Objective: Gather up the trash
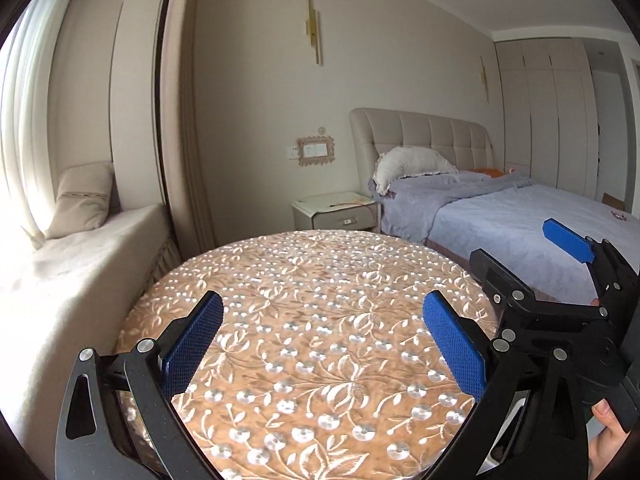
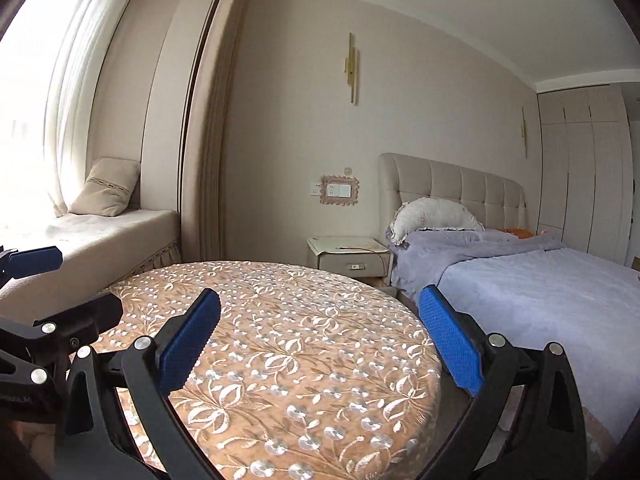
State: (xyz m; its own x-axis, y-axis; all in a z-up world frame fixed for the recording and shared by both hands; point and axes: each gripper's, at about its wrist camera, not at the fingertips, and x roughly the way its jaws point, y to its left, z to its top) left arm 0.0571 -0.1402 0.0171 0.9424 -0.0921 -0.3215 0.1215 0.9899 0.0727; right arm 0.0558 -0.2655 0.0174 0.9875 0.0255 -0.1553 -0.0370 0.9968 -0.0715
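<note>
Grippers fill the lower part of both views, each black-framed with blue textured pads. The left gripper (image 1: 322, 344) hangs over a round table with a tan cloth embroidered in pale flowers (image 1: 312, 280), its fingers spread wide with nothing between them. The right gripper (image 2: 320, 340) hangs over the same table (image 2: 280, 320) with its fingers equally wide apart and empty.

In the left wrist view the right gripper shows at the lower right of the frame, angled toward the upper left, and a bare thumb is visible on its handle at the bottom right edge. In the right wrist view the left gripper shows at the left edge, pointing rightward.

No piece of trash can be picked out on the tablecloth in either view, so its direction and long axis cannot be told. No readable writing or brand shows.

Right of centre stands a bed with a beige tufted headboard and lavender quilt (image 2: 540, 280); a small pale nightstand (image 2: 348, 258) sits just beside it. A cushioned window seat with a beige pillow (image 2: 108, 188) occupies the left of the frame.
</note>
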